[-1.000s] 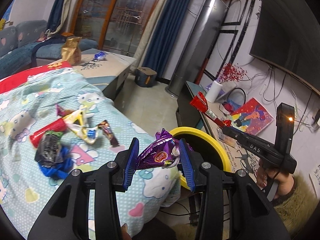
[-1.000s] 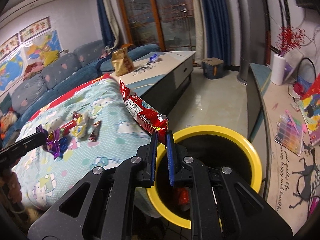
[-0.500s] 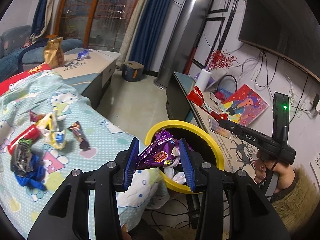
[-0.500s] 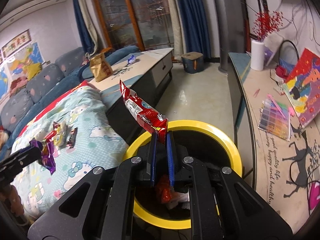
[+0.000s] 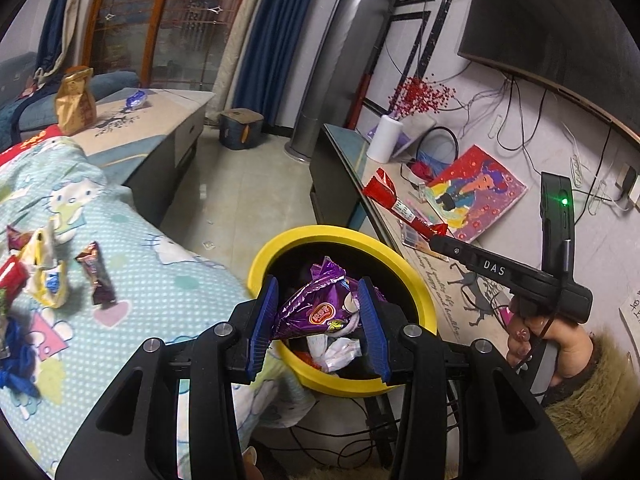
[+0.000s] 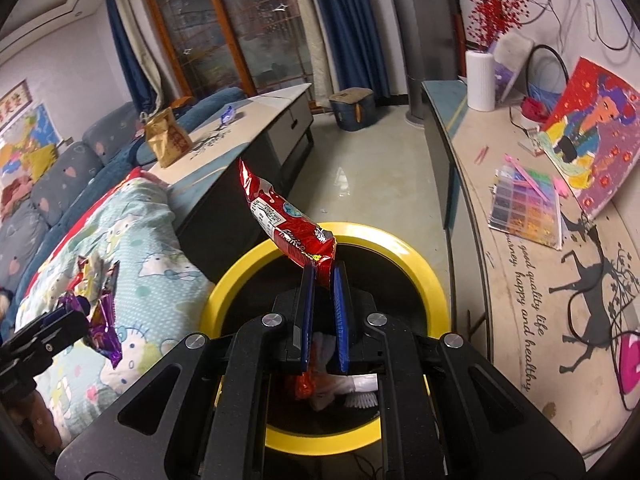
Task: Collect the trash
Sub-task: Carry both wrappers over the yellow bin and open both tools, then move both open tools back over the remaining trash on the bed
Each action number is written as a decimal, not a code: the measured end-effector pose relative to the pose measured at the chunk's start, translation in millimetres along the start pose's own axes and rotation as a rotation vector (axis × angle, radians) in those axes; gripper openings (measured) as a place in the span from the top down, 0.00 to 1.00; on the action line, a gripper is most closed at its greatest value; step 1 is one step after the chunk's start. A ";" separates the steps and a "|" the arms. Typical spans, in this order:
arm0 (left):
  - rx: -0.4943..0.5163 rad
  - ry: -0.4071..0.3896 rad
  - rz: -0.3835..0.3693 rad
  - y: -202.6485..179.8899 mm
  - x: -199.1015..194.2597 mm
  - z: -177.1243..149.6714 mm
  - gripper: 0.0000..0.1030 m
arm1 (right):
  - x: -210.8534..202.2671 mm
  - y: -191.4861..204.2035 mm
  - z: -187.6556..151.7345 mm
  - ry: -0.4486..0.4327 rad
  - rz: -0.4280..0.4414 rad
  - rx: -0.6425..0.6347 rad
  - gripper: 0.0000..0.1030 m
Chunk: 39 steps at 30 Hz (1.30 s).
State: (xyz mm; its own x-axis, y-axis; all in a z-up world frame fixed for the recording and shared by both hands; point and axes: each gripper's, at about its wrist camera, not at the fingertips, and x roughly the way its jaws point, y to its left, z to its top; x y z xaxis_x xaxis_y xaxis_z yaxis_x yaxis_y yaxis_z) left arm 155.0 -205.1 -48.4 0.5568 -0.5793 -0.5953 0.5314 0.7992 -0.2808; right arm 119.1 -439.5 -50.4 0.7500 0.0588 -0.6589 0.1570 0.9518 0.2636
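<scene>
My left gripper (image 5: 318, 316) is shut on a purple snack wrapper (image 5: 316, 308) and holds it over the near rim of the yellow-rimmed trash bin (image 5: 332, 236). My right gripper (image 6: 324, 304) is shut on the end of a long red snack wrapper (image 6: 280, 220), held above the bin's opening (image 6: 400, 240). The right gripper with the red wrapper (image 5: 400, 210) also shows in the left wrist view, right of the bin. The left gripper with the purple wrapper (image 6: 100, 320) shows in the right wrist view, left of the bin. Crumpled trash (image 5: 336, 354) lies inside the bin.
Several more wrappers (image 5: 96, 276) lie on the Hello Kitty blanket (image 5: 160, 264) left of the bin. A low TV bench (image 6: 512, 264) with a painting and colour palette runs along the right. A coffee table (image 6: 248, 120) with a brown bag stands behind.
Both grippers have moved in toward the bin. The purple wrapper went from over the blanket to over the bin's rim; the red wrapper now hangs over the opening.
</scene>
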 end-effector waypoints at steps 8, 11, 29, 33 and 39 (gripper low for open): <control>0.001 0.042 -0.021 -10.8 31.4 -6.3 0.62 | 10.4 -12.6 -8.0 0.043 -0.019 0.016 0.94; 0.015 0.055 -0.023 -17.1 42.2 -10.2 0.62 | 13.8 -14.5 -10.6 0.054 -0.030 0.009 0.94; 0.018 0.120 -0.044 -19.5 91.3 -18.7 0.38 | 26.5 -34.4 -14.3 0.094 -0.004 0.063 0.74; 0.001 0.070 -0.026 -17.3 79.2 -17.6 0.16 | 20.8 -37.5 -11.8 0.069 -0.023 0.082 0.55; -0.012 0.006 -0.004 -15.1 51.5 -12.9 0.06 | 8.1 -30.8 -6.9 0.007 -0.053 0.089 0.42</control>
State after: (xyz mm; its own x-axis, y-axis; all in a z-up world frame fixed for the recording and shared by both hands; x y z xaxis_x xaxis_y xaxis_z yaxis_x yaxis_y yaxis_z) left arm 167.4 -244.9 -84.5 0.5506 -0.5817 -0.5987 0.5257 0.7988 -0.2927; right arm 115.9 -466.3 -68.8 0.7346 0.0117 -0.6784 0.2527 0.9232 0.2895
